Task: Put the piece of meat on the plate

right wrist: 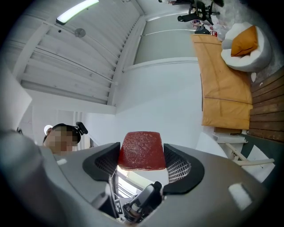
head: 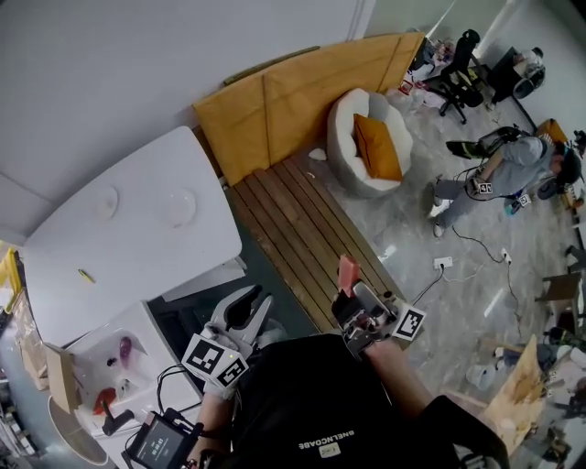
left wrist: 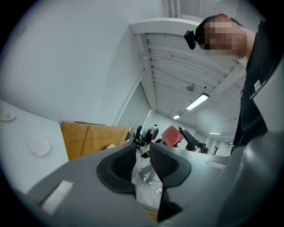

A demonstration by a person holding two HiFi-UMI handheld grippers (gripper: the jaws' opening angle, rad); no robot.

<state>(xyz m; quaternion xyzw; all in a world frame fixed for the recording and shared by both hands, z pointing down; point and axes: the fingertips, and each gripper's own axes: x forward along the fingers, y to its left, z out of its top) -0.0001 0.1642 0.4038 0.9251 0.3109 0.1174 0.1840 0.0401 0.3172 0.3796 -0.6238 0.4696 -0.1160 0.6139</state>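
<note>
the right gripper point(head: 352, 291) sits at lower centre of the head view. its jaws are clamped on the piece of meat point(head: 348, 269), a red block standing up between the pads point(right wrist: 177, 166). the left gripper point(head: 245, 310), lower left of it, has its jaws slightly apart with nothing between them. farther off, at upper left, the white table point(head: 137, 266) carries a round white plate point(head: 180, 207), well apart from the meat. beyond lies a wooden platform point(head: 302, 229).

Bright, even light from ceiling strips point(right wrist: 77, 11) (soft shadows only), with heavy fisheye bending and dark vignetted corners.
</note>
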